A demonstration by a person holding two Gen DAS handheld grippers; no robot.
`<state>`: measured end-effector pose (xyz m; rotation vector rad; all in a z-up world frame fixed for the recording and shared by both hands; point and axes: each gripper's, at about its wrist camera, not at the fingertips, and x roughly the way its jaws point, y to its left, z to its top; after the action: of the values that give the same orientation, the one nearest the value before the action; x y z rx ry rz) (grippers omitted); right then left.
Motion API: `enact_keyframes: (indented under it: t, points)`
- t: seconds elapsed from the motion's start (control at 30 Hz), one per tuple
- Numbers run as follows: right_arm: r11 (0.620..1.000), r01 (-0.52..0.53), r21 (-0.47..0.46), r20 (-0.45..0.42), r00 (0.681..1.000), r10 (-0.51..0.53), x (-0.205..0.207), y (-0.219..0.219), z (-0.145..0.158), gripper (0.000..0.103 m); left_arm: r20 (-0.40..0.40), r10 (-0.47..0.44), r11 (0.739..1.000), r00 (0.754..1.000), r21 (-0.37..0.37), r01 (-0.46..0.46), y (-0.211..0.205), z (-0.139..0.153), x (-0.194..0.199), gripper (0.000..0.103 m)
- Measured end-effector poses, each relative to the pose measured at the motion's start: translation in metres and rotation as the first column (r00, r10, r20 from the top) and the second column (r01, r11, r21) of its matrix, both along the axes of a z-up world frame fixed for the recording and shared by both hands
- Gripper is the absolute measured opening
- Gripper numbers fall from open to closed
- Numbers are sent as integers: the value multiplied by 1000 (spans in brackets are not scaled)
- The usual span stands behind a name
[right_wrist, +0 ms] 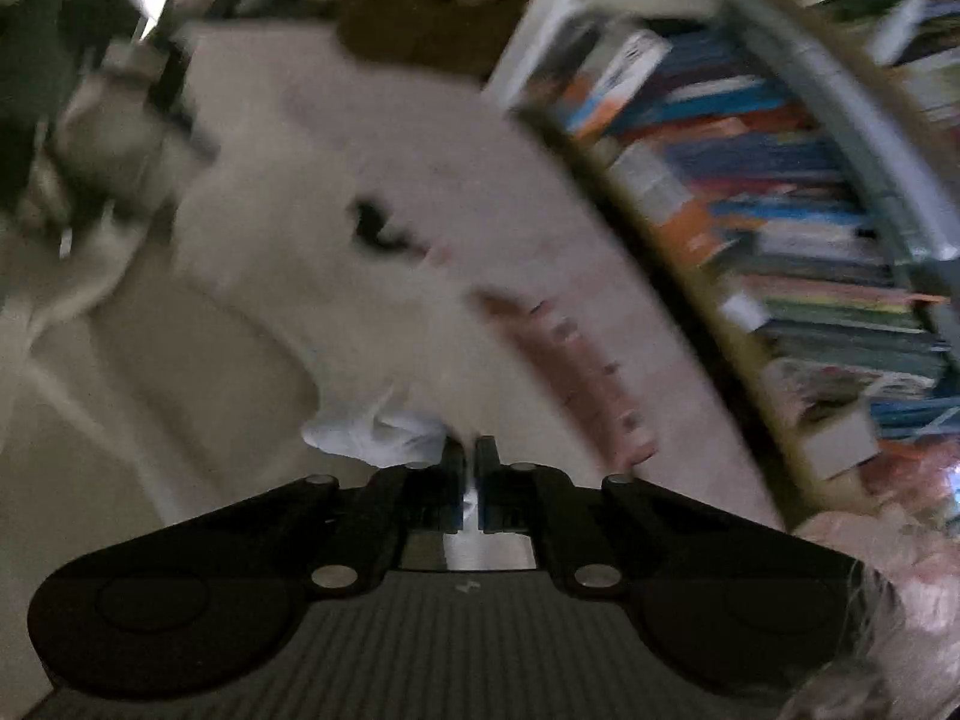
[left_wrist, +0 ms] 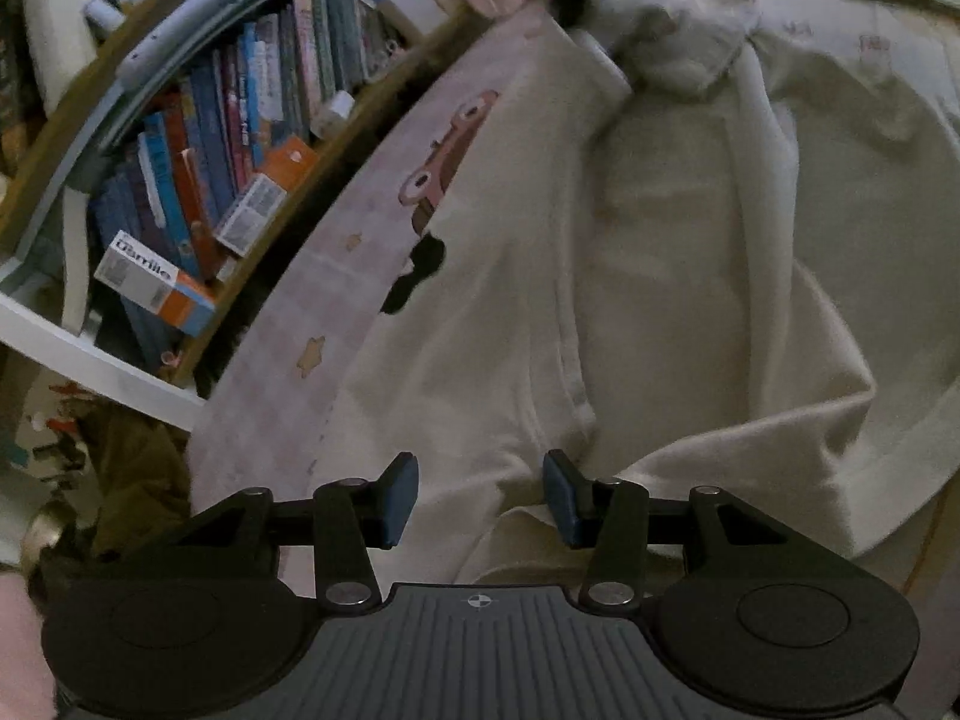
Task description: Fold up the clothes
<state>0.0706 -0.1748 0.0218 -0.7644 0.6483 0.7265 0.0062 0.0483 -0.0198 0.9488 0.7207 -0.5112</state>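
Left wrist view looks down on a cream garment (left_wrist: pixel 660 300) spread over a pale pink checked sheet (left_wrist: pixel 336 324) printed with a cartoon car; the left gripper (left_wrist: pixel 480 501) hangs above the garment's near edge, its jaws apart with nothing between them. Beside the sheet stands a bookshelf (left_wrist: pixel 198 180) crammed with books. Right wrist view is blurred: the right gripper (right_wrist: pixel 471 468) has its jaws pressed together on a fold of the cream garment (right_wrist: pixel 372 429), which trails away to the left.
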Motion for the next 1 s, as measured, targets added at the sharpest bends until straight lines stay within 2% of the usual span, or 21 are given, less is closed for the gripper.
enact_keyframes:
  t: [0.2, 0.33, 0.43, 0.53, 0.57, 0.6, 0.63, 0.67, 0.7, 0.77, 0.8, 0.9, 0.97, 1.0]
  points:
    - [998, 58, 38, 65, 996, -61, 4, -7, 13, 4, 36, -30, 988, 999, 149, 24, 1, -21, -9, 49]
    - [991, 113, 74, 69, 991, -118, 10, -17, 15, 4, 77, -55, 982, 996, 183, 41, 4, -27, -11, 52]
    - [987, 127, 102, 35, 991, -132, 9, -21, 15, 4, 133, -44, 983, 990, 182, 19, 4, -30, -9, 51]
    - [996, 58, 61, -14, 998, -57, -5, -20, 5, 5, 154, 8, 995, 988, 99, -23, 15, -17, -8, 36]
    - [998, 33, 45, -28, 999, -32, -10, -20, 1, 12, 159, 26, 997, 987, 71, -37, 19, -12, -7, 32]
    - [1000, 1, 3, -21, 1000, -1, -17, -18, -6, 31, 165, 43, 998, 985, 43, -51, 23, -8, -7, 29]
    - [999, -31, -41, -14, 999, 31, -24, -17, -13, 41, 169, 75, 997, 983, 3, -76, 28, -1, -4, 25]
    - [993, -68, -96, 0, 998, 68, -33, -15, -21, 45, 171, 107, 994, 979, -37, -102, 34, 6, -2, 20]
    - [983, -102, -152, 12, 994, 105, -40, -14, -30, 45, 177, 133, 990, 975, -66, -123, 38, 10, 2, 17]
    - [955, -144, -258, 43, 986, 161, -52, -11, -50, 45, 180, 193, 976, 964, -140, -169, 47, 24, 8, 5]
    - [946, -152, -286, 69, 982, 178, -56, -10, -56, 45, 179, 214, 968, 960, -168, -184, 50, 29, 10, 3]
    - [932, -145, -332, 149, 968, 203, -61, -5, -70, 45, 187, 281, 937, 941, -267, -227, 61, 50, 13, 2]
    - [932, -138, -336, 194, 958, 212, -62, 1, -75, 45, 180, 333, 906, 925, -331, -262, 71, 64, 17, 2]
    - [930, -136, -340, 216, 952, 218, -63, 4, -78, 46, 182, 337, 905, 924, -331, -265, 73, 66, 17, 2]
